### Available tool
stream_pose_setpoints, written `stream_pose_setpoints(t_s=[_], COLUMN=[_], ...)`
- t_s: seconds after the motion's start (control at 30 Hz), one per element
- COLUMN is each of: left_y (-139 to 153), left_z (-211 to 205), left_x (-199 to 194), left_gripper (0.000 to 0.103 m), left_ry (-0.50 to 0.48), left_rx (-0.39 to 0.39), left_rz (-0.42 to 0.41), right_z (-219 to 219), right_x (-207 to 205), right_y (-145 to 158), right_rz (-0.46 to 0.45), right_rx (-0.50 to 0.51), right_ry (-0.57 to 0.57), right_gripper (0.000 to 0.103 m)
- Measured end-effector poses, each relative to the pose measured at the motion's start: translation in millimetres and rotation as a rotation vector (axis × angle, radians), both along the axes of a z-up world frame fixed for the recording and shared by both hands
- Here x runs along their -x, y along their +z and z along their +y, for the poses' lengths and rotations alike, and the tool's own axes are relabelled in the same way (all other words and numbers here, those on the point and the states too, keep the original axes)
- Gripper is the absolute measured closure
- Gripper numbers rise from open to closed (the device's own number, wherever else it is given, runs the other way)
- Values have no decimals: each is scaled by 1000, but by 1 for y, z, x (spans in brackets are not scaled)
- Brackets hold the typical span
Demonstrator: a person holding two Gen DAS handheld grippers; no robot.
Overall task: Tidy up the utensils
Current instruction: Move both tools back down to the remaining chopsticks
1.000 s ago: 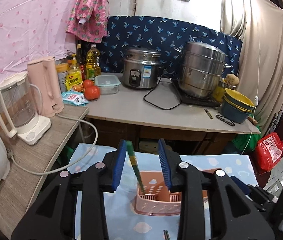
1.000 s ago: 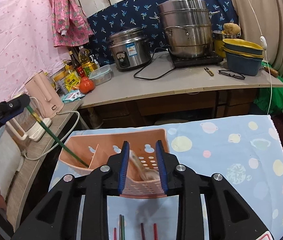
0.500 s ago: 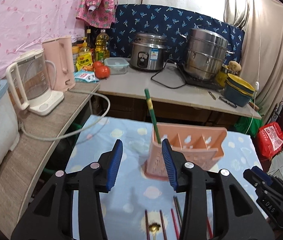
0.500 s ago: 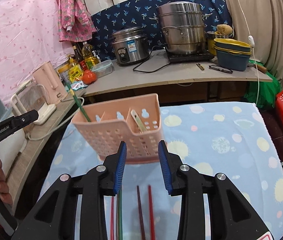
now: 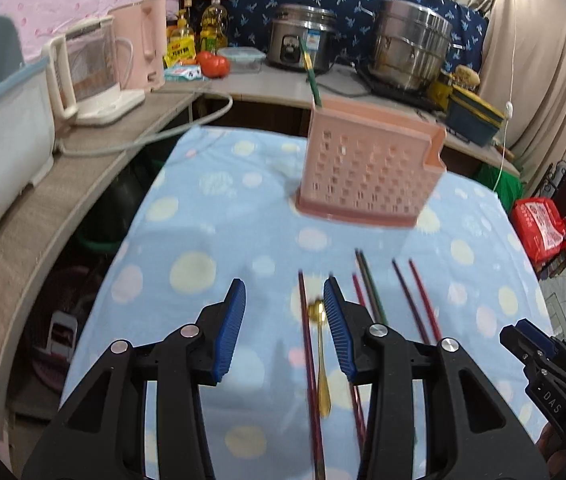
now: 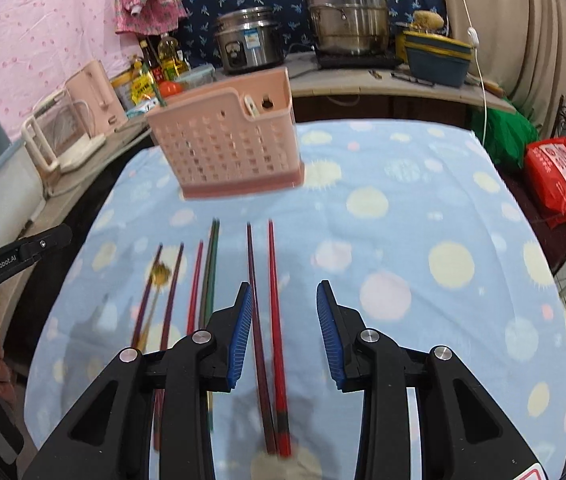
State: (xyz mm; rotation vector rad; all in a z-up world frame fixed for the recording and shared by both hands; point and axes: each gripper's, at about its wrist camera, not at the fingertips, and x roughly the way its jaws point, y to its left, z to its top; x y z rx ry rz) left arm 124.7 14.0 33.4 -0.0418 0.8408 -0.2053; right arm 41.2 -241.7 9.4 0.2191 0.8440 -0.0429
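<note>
A pink perforated utensil basket [image 5: 367,168] stands on the blue dotted cloth [image 5: 211,216]; it also shows in the right wrist view [image 6: 231,148]. A green chopstick [image 5: 310,74] stands in its left end. Several chopsticks [image 5: 367,284] and a gold spoon [image 5: 320,344] lie on the cloth in front of it. My left gripper [image 5: 284,308] is open and empty above the spoon's bowl. My right gripper [image 6: 284,312] is open and empty above a dark and a red chopstick [image 6: 273,300]. The spoon [image 6: 160,274] lies left of them.
A counter [image 5: 267,84] behind the cloth holds a rice cooker [image 5: 301,42], a steel steamer pot [image 5: 411,54], bottles, tomatoes and stacked bowls [image 6: 437,56]. Two kettles [image 5: 95,68] stand on a side shelf at left. A red bag [image 6: 563,172] lies at right.
Both grippers have pulled back from the basket and lowered toward the loose chopsticks. The green chopstick that the left gripper held a second ago now stands in the basket. Both stay open.
</note>
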Motion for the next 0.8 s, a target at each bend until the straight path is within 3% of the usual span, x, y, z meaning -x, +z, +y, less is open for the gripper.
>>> stream_pose_setpoints(t_s=[0.27, 0.5, 0.8], left_y=[-49, -80, -93], left_z=[-7, -17, -15], left_x=[48, 86, 97], left_gripper=[64, 64, 68], left_ry=[-34, -83, -76], left_rx=[-23, -56, -66], left_rz=[115, 174, 174], right_z=[5, 9, 12], right_x=[40, 66, 75], right_y=[-36, -48, -51], right_rz=[73, 91, 99], right_rx=[-13, -5, -16], right_ry=[0, 3, 3], right_gripper=[71, 71, 71])
